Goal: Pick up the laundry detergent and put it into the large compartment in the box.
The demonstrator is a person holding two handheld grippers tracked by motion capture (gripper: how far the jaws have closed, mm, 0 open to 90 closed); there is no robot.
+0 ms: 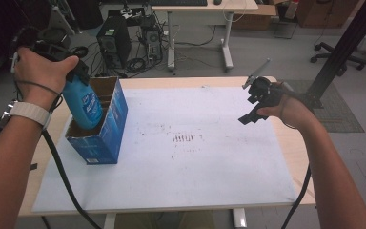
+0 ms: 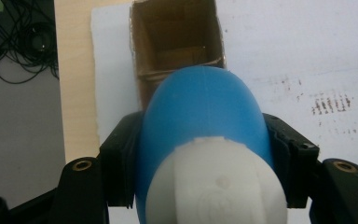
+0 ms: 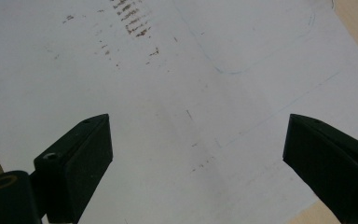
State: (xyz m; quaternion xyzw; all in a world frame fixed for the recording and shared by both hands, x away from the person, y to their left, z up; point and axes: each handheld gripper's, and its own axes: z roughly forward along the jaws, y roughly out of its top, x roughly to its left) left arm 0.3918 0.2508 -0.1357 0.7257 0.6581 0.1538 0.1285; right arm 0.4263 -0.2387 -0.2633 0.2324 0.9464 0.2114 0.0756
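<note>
bottle base (image 1: pixel 83 125): the box (image 1: pixel 106 138) is hiding it from me
bottle label (image 1: pixel 91 104): blurring, I'm not reading it

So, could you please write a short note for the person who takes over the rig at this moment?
Left hand-held gripper: shut on the blue bottle, whose lower end is already inside the open blue carton at the table's left.
Right hand-held gripper: open, holding nothing, above the white mat.
Done: bottle picked up and partly lowered into the carton.
Left: probably lower it fully, release, withdraw.
</note>
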